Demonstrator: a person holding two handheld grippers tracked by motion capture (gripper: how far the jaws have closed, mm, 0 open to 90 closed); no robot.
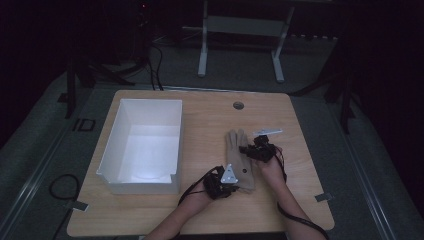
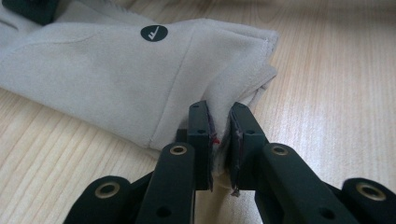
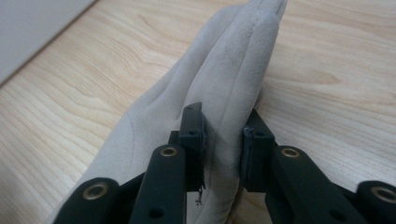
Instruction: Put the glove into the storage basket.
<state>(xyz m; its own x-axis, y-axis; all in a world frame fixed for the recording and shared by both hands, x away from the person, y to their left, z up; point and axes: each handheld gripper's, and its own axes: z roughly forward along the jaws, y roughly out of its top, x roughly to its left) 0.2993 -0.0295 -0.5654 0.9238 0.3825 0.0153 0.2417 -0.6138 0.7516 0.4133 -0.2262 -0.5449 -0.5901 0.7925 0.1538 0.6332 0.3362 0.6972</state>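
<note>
Wooden and pale, one table takes up most of the high view, with one small round hole near its far edge. One white box sits on the left part of the table. It is open on top, and its near wall has a low notch.

One grey glove lies flat on the wood, to the right of the box and apart from it. Its fingers point to the far side and its cuff lies on the near side. One dark round badge with a tick mark sits on the cloth.

Two hands come in from the near edge, and each one holds a black tool with two jaws. The left gripper is at the cuff end of the glove. Its jaws are squeezed tight on a fold at the cuff corner, with cloth pinched between the pads. The right gripper is at the finger end. Its jaws press on both sides of one glove finger that stands up as a ridge between them.

Nothing lies between the glove and the box. One black cable trails from each tool, back over the near edge.
</note>
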